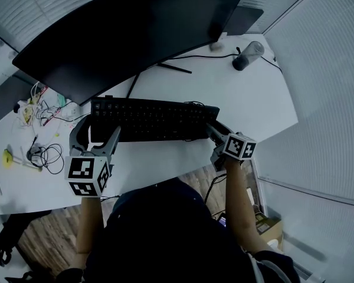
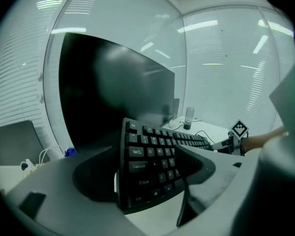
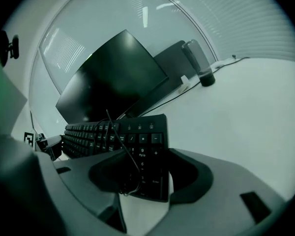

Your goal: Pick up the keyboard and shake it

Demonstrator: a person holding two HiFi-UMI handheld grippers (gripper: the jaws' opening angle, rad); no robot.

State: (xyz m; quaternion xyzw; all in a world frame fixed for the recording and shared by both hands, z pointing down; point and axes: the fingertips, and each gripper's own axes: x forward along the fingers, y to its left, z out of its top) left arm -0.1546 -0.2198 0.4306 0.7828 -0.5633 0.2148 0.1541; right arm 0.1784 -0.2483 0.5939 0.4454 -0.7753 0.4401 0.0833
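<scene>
A black keyboard (image 1: 153,119) lies crosswise in front of me over the white desk (image 1: 253,108). My left gripper (image 1: 97,132) has the keyboard's left end (image 2: 147,161) between its jaws, one jaw behind it and the other on the letter keys. My right gripper (image 1: 215,133) holds the number-pad end (image 3: 145,141) the same way, its jaws close against both sides. A thin black cable (image 3: 123,146) loops over the number-pad keys. I cannot tell whether the keyboard is off the desk.
A large dark monitor (image 1: 124,34) stands just behind the keyboard. A grey bottle (image 1: 248,56) stands at the desk's back right. Tangled cables and small items (image 1: 41,152) lie at the left. The desk's front edge runs just before my body.
</scene>
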